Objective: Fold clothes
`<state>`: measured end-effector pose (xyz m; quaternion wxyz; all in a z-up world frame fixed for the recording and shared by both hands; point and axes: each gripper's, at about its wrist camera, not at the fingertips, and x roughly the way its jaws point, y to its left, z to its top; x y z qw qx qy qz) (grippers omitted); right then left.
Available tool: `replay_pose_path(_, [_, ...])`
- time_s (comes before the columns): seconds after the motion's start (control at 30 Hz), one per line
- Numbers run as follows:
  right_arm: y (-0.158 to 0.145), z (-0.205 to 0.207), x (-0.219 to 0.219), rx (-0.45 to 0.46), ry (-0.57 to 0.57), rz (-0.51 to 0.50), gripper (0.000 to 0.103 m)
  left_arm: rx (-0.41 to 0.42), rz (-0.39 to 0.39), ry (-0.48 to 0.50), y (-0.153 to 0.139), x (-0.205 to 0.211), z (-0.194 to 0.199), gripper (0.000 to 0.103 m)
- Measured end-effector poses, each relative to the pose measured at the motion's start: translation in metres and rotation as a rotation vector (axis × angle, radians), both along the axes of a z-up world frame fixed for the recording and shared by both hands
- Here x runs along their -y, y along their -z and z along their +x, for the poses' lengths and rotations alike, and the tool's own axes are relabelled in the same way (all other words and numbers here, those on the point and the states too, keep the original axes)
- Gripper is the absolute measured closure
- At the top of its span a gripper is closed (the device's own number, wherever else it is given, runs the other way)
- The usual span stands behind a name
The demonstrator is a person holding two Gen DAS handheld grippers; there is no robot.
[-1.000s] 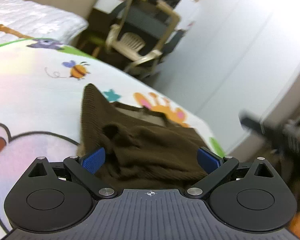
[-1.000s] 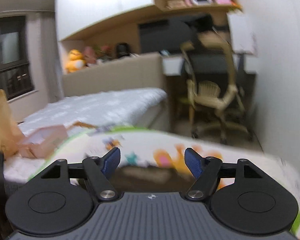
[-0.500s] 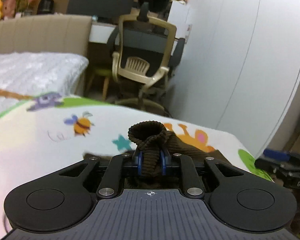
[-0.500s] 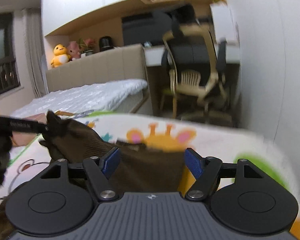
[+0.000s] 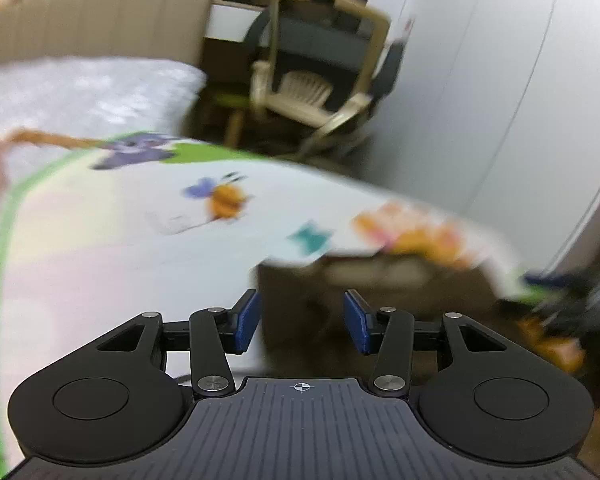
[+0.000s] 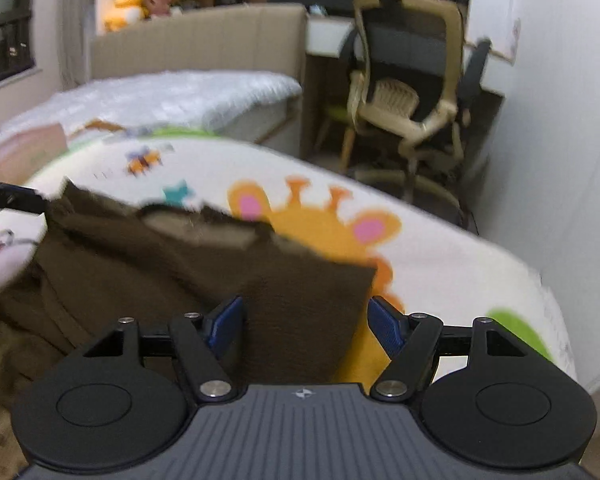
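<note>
A brown sweater [image 6: 188, 264] lies rumpled on a mat [image 6: 440, 264] printed with cartoon animals: a bee, a teal star and an orange giraffe head. The neck opening faces the far side of the mat, and one squared flap of the knit reaches toward the right gripper [image 6: 305, 320]. That flap sits between the blue pads [image 6: 384, 326], but the pads stand clear of it on both sides; the jaws are closing and not yet clenched on anything.

In the left wrist view, which is blurred by motion, the left gripper [image 5: 300, 320] points down at the sweater [image 5: 380, 300] near the mat [image 5: 100, 248] edge. Its jaws are opening, released, with the brown cloth showing in the gap beyond them and neither pad pressing on it. At the left edge of the right wrist view a dark bar, seemingly the left gripper, touches the sweater's far corner.

Behind the mat stands a bed [image 6: 180, 88] with a white quilted cover and a beige headboard. A beige office chair [image 6: 412, 80] stands by the white wall. Plush toys [image 6: 128, 4] sit on a ledge above the headboard
</note>
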<state>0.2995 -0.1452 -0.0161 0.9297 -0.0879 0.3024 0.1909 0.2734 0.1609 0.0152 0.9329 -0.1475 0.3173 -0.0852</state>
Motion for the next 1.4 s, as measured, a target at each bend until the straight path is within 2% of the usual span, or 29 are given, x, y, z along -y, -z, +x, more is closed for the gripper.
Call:
replay_pose_path(0.03, [-0.005, 0.004, 0.000, 0.002, -0.005, 0.018, 0.040, 0.003, -0.059, 0.014, -0.002, -0.004, 0.005, 0.053])
replay_pose_path(0.07, [-0.008, 0.010, 0.000, -0.008, -0.007, 0.040, 0.046, -0.011, -0.092, 0.024, 0.001, -0.004, 0.013, 0.053])
replay_pose_path(0.1, [-0.008, 0.018, 0.001, -0.036, -0.001, 0.068, 0.048, -0.040, -0.103, 0.016, 0.009, -0.002, 0.022, 0.053])
replay_pose_path(0.17, [0.003, 0.039, 0.001, -0.120, 0.029, 0.103, 0.048, -0.126, -0.082, -0.022, 0.030, 0.002, 0.042, 0.053])
replay_pose_path(0.2, [0.013, 0.048, 0.000, -0.168, 0.048, 0.097, 0.048, -0.156, -0.070, -0.034, 0.039, 0.003, 0.050, 0.064])
replay_pose_path(0.23, [0.023, 0.055, -0.001, -0.205, 0.063, 0.089, 0.048, -0.151, -0.067, -0.031, 0.042, 0.004, 0.052, 0.064])
replay_pose_path(0.27, [0.026, 0.057, 0.000, -0.214, 0.066, 0.087, 0.047, -0.147, -0.069, -0.030, 0.042, 0.003, 0.052, 0.062])
replay_pose_path(0.33, [0.016, 0.054, 0.008, -0.193, 0.059, 0.108, 0.047, -0.137, -0.104, -0.038, 0.029, -0.004, 0.046, 0.053])
replay_pose_path(0.4, [0.005, 0.053, 0.018, -0.169, 0.063, 0.133, 0.047, -0.129, -0.124, -0.057, 0.016, -0.012, 0.039, 0.037])
replay_pose_path(0.43, [-0.001, 0.054, 0.027, -0.151, 0.085, 0.154, 0.047, -0.130, -0.128, -0.071, 0.011, -0.016, 0.036, 0.035])
replay_pose_path(0.5, [-0.006, 0.061, 0.041, -0.146, 0.137, 0.187, 0.047, -0.155, -0.128, -0.105, 0.012, -0.023, 0.035, 0.035])
replay_pose_path(0.63, [0.018, 0.082, 0.049, -0.234, 0.201, 0.242, 0.048, -0.242, -0.160, -0.124, 0.037, -0.025, 0.044, 0.037])
replay_pose_path(0.73, [0.034, 0.093, 0.037, -0.279, 0.186, 0.283, 0.048, -0.195, -0.147, -0.110, 0.041, -0.015, 0.051, 0.037])
replay_pose_path(0.77, [0.035, 0.095, 0.028, -0.276, 0.163, 0.276, 0.055, -0.182, -0.132, -0.108, 0.043, -0.010, 0.055, 0.037])
replay_pose_path(0.83, [0.035, 0.096, 0.011, -0.274, 0.130, 0.254, 0.068, -0.159, -0.066, -0.098, 0.044, 0.001, 0.061, 0.046])
replay_pose_path(0.87, [0.033, 0.093, 0.008, -0.270, 0.124, 0.247, 0.084, -0.152, -0.039, -0.092, 0.043, 0.005, 0.062, 0.072])
replay_pose_path(0.9, [0.030, 0.091, 0.005, -0.266, 0.119, 0.239, 0.087, -0.154, -0.048, -0.087, 0.041, 0.005, 0.060, 0.089])
replay_pose_path(0.93, [0.028, 0.089, 0.002, -0.262, 0.113, 0.231, 0.088, -0.152, -0.064, -0.080, 0.038, 0.004, 0.057, 0.090])
replay_pose_path(1.03, [-0.001, 0.058, 0.016, -0.198, 0.074, 0.286, 0.090, -0.079, -0.108, -0.023, 0.007, -0.001, 0.026, 0.092])
replay_pose_path(1.13, [-0.042, 0.000, 0.041, -0.110, 0.021, 0.335, 0.090, -0.001, -0.090, 0.051, -0.027, 0.004, -0.024, 0.092])
replay_pose_path(1.2, [-0.060, -0.043, 0.051, -0.056, -0.012, 0.324, 0.090, 0.035, -0.067, 0.092, -0.041, 0.010, -0.057, 0.093])
replay_pose_path(1.3, [-0.070, -0.106, 0.061, -0.011, -0.049, 0.284, 0.090, 0.038, -0.036, 0.134, -0.043, 0.019, -0.102, 0.093])
replay_pose_path(1.4, [-0.055, -0.153, 0.064, -0.015, -0.067, 0.214, 0.089, 0.007, 0.008, 0.174, -0.032, 0.029, -0.141, 0.086])
